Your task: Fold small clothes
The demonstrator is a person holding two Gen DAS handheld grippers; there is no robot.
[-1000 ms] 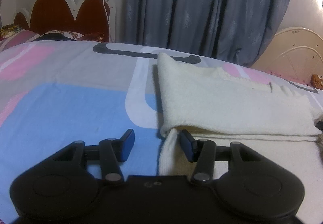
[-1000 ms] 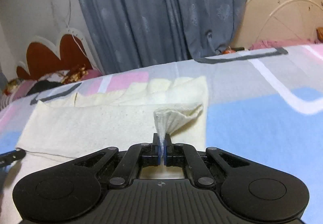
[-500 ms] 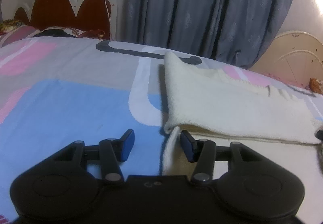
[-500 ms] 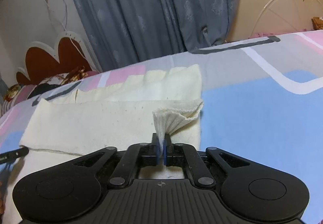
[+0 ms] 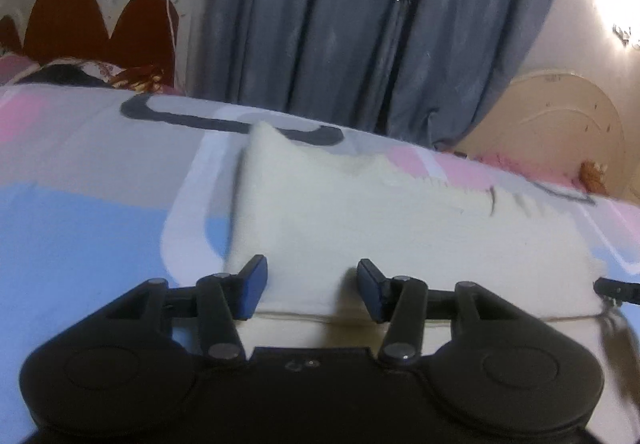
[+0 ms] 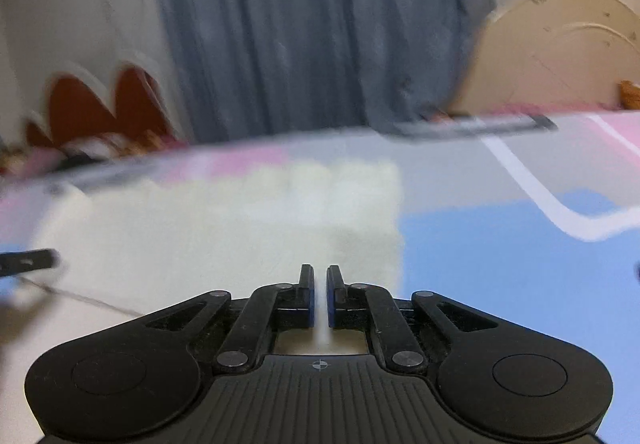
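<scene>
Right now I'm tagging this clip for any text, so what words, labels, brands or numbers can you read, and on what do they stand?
None can be read.
Cream garment: no tag or print shows.
Bedsheet: only colour blocks and lines, no lettering.
Left gripper: small embossed mark on its body, too small to read.
Right gripper: a small crosshair sign on its body, no words.
Curtain: faint pattern, no text.
</scene>
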